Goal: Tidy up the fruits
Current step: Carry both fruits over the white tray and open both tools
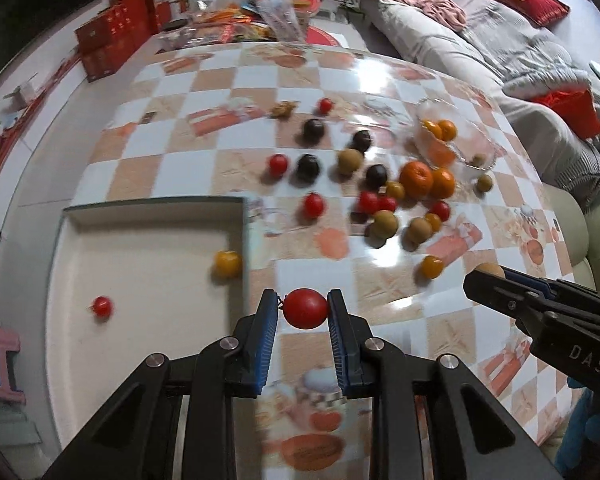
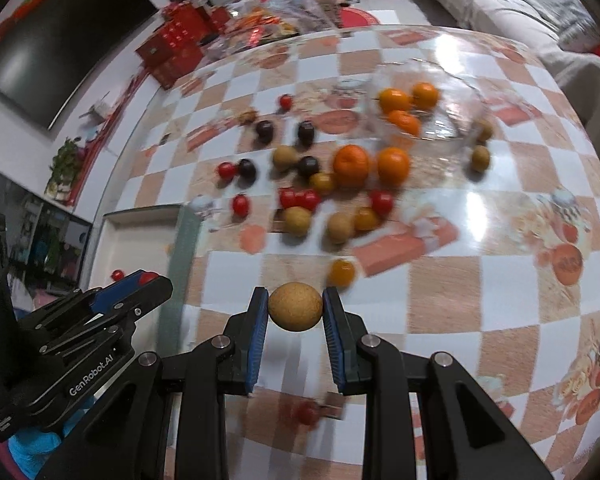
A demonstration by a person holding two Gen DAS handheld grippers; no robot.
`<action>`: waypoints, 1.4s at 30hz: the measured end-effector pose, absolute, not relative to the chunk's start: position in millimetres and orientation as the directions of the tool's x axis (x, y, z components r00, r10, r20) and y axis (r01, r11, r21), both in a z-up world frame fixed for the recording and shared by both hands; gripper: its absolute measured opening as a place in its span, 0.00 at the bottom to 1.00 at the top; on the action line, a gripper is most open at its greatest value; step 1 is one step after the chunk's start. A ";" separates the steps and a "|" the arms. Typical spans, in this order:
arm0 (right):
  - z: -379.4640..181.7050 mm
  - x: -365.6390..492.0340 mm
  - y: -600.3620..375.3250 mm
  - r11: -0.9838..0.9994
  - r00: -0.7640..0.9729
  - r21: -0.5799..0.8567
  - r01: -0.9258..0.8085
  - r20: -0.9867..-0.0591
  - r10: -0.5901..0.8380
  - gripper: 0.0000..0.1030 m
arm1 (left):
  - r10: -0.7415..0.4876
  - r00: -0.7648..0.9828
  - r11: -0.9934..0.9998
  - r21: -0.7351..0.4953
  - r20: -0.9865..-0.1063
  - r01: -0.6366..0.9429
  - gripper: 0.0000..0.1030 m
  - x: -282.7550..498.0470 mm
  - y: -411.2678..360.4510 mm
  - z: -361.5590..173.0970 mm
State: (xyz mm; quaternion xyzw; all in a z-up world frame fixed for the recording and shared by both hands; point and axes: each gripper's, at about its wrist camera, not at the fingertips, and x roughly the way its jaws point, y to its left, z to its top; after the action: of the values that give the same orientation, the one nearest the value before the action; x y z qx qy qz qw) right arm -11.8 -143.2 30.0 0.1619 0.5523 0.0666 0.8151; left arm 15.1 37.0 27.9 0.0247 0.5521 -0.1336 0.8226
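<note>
Left gripper (image 1: 303, 309) clamped on cherry tomato (image 1: 306, 308), beside white tray (image 1: 148, 240); right gripper (image 2: 295, 307) clamped on tan fruit (image 2: 295, 306). Keep both level; release low over matching containers.

A glossy checkered table (image 1: 188, 128) carries a shallow white tray (image 1: 148, 216) at eight o'clock; loose red, dark, tan and orange fruits (image 1: 416, 178) scatter at centre; a clear glass bowl (image 2: 452, 120) sits at two o'clock.
</note>
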 end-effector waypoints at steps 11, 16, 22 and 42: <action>34.0 11.8 -52.8 0.932 0.337 0.353 -0.078 -0.871 0.358 0.29 | -0.085 0.373 0.994 -0.051 -0.924 0.100 0.26 6.0 133.7 21.5; 27.7 19.9 -12.6 0.923 0.304 0.361 -0.131 -0.872 0.384 0.29 | -0.044 0.356 0.999 -0.034 -0.933 0.037 0.26 4.7 172.2 8.2; 8.8 27.6 32.1 0.917 0.247 0.353 -0.184 -0.887 0.391 0.29 | -0.015 0.329 1.000 -0.014 -0.944 0.007 0.26 3.3 193.4 -10.1; -33.2 39.1 69.4 0.924 0.137 0.315 -0.217 -0.927 0.348 0.47 | 0.040 0.296 0.998 0.051 -0.954 0.031 0.77 -3.3 191.6 -36.5</action>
State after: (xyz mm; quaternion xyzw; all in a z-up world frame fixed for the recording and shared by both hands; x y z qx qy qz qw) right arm 39.1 69.4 -33.2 0.0521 0.6294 0.1877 0.7523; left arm -3.3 191.6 -36.5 0.0299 0.5935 0.0025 0.8043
